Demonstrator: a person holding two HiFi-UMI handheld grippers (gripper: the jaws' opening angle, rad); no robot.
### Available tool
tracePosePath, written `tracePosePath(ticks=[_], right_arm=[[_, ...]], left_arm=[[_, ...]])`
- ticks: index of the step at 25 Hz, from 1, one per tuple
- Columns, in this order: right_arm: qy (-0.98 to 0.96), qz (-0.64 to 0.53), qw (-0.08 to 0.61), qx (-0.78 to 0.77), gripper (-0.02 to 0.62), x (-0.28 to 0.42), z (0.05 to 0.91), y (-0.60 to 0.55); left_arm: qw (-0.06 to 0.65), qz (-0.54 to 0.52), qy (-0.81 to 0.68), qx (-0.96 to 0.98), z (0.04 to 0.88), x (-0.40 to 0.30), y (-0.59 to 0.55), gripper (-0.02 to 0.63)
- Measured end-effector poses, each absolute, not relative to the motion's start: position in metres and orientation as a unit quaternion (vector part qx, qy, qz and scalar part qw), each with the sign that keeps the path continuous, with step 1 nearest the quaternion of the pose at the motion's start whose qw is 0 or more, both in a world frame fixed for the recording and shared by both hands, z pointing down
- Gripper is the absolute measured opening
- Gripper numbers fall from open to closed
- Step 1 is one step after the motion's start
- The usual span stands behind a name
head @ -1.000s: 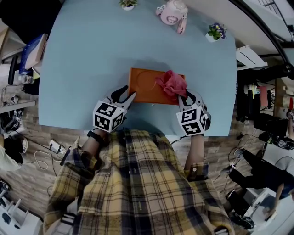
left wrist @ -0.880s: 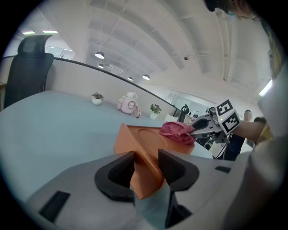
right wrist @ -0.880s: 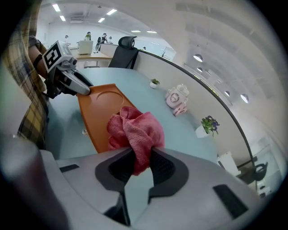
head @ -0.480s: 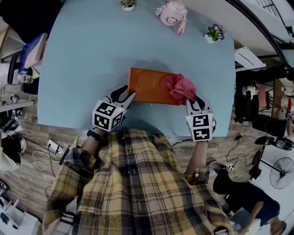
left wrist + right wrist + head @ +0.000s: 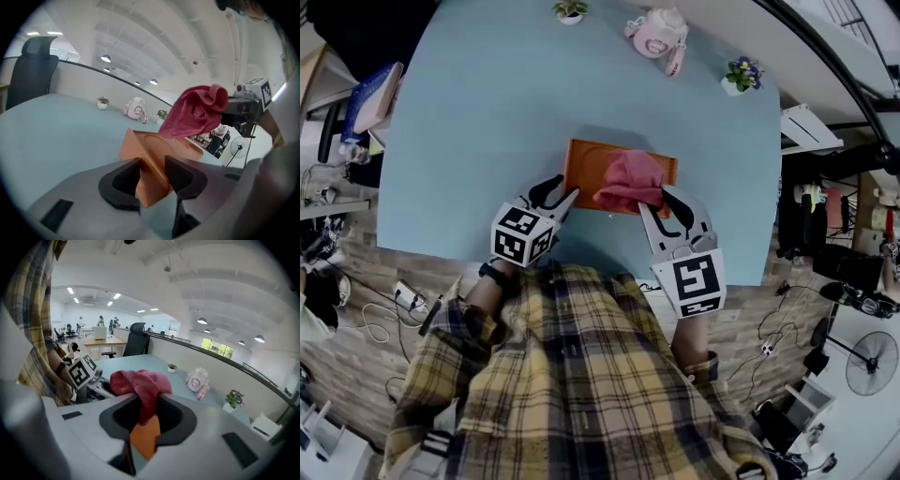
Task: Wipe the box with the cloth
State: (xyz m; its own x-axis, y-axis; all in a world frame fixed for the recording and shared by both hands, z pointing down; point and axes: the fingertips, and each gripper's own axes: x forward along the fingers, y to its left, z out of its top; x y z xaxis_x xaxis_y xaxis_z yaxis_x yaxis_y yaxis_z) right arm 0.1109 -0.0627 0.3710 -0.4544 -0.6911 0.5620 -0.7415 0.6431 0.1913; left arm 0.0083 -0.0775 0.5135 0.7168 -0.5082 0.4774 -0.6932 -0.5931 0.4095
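The cloth (image 5: pixel 630 180) is seen as a rough, nubbly woven fabric. The box (image 5: pixel 589 167) is finished smooth and matt, as is the surface (image 5: pixel 487 112). The left gripper (image 5: pixel 152 162) is fitted with matt black fingers (image 5: pixel 185 174).

Box (image 5: pixel 595 167) near the table's (image 5: pixel 487 112) front edge, cloth (image 5: pixel 630 180) over its right half.
The left gripper (image 5: pixel 564 192) clasped the box's near-left corner and the right gripper (image 5: pixel 658 197) the cloth; plant (image 5: pixel 569 9), ornament (image 5: pixel 656 30) and second plant (image 5: pixel 739 71) lined the far edge.

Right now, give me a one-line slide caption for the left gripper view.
Left gripper grips the orange box by its near corner while the right gripper holds the red cloth above it.
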Motion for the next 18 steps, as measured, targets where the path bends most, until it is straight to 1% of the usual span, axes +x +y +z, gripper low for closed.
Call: tracePosePath(ticks=[4, 8, 13, 18], right_arm=[[-0.885, 0.059, 0.281, 0.367, 0.087, 0.059, 0.37, -0.058], [-0.9, 0.104, 0.275, 0.321, 0.087, 0.03, 0.409, -0.049], [-0.896, 0.133, 0.297, 0.303, 0.087, 0.016, 0.447, -0.042], [-0.891, 0.116, 0.304, 0.317, 0.087, 0.019, 0.464, -0.046]], left_arm=[[0.294, 0.155, -0.345, 0.878, 0.514, 0.006, -0.078, 0.166], [0.296, 0.151, -0.35, 0.876, 0.514, 0.006, -0.077, 0.166], [0.294, 0.146, -0.354, 0.876, 0.512, 0.004, -0.077, 0.166], [0.296, 0.14, -0.355, 0.876, 0.513, 0.004, -0.076, 0.167]])
